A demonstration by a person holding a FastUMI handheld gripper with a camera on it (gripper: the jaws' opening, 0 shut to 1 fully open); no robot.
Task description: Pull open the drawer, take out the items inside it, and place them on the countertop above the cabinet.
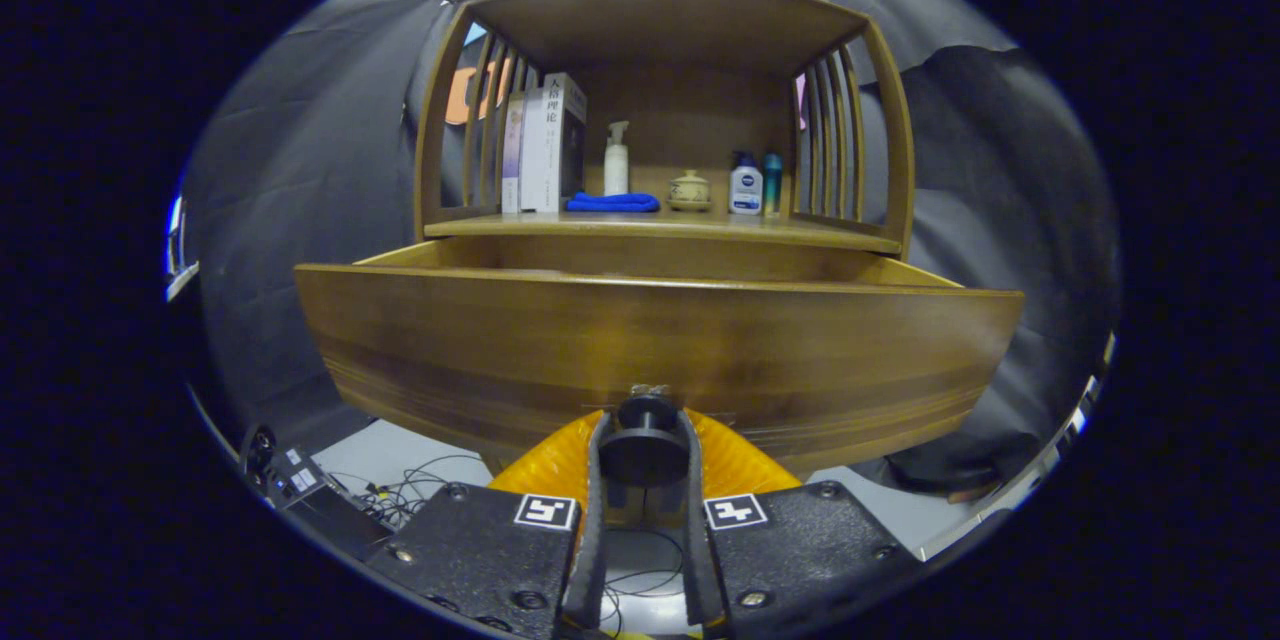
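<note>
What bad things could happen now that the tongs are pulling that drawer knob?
1. The tongs are shut on the round black knob, so they might slip off if the pull goes sideways.
2. The drawer already looks pulled well out of the cabinet; more pulling could perhaps tip or drop it.
3. A jolt might knock over the white pump bottle on the countertop.

Brown wood-grain drawer (655,340); black knob (645,448); above the drawer, a blue cloth (612,203), white pump bottle (616,160), teal bottle (772,182).
</note>
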